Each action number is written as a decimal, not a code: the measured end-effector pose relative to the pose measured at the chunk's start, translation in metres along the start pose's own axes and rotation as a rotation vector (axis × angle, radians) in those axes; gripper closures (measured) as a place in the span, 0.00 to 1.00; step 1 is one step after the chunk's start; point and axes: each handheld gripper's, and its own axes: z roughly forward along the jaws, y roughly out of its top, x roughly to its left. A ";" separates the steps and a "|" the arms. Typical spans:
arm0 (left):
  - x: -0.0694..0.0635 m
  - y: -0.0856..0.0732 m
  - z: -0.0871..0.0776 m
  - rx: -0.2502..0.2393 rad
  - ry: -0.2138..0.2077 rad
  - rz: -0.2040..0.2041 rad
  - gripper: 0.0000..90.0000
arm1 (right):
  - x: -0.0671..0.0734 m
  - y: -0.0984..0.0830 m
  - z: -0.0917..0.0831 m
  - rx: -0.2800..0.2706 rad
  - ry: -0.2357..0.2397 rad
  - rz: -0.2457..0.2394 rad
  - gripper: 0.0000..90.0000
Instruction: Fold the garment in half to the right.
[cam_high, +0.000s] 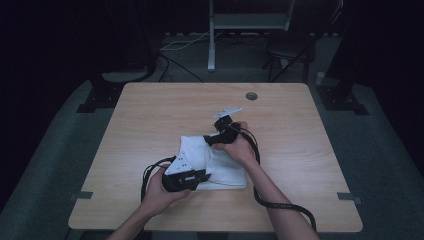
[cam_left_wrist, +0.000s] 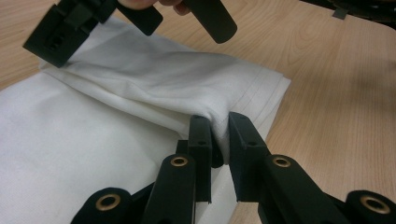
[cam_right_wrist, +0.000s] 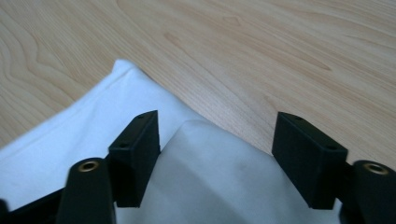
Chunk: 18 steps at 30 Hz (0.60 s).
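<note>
dark floor and black stands surround a pale wooden worktop (cam_high: 150, 110) with a small round grommet hole (cam_high: 251, 95) near its far edge. on the worktop, slightly near of centre, lies a folded white cotton cloth (cam_high: 220, 167), its layers stacked in a rough rectangle.

at the cloth's near left corner the left gripper (cam_high: 200, 177) lies low in the person's left hand (cam_high: 160, 192). seen from the left gripper view, its jaws are clenched on a raised fold of the cloth's (cam_left_wrist: 140, 84) edge, the fabric pinched between the two black pads and pulled up into a ridge that runs away from them.

at the cloth's far edge the right gripper (cam_high: 212, 140) is held in the person's right hand (cam_high: 240, 145), tilted down toward the fabric. in the right gripper view its jaws stand apart, released, with a lifted corner of the cloth (cam_right_wrist: 210, 172) bulging up between them; the fabric lies against the left pad and stops short of the right one, with bare worktop (cam_right_wrist: 243, 51) beyond.

a black cable (cam_high: 280, 202) trails from the right gripper across the near right part of the worktop.
</note>
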 end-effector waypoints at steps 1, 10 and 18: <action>0.000 0.000 0.000 0.000 0.000 0.001 0.89 | 0.000 -0.001 0.001 0.003 -0.003 -0.007 0.39; 0.000 -0.001 0.003 0.009 -0.008 -0.001 0.89 | 0.001 -0.003 0.004 0.041 0.010 -0.040 0.62; 0.003 -0.002 0.004 0.018 -0.009 -0.006 0.88 | 0.000 -0.008 0.004 0.044 0.020 -0.048 0.93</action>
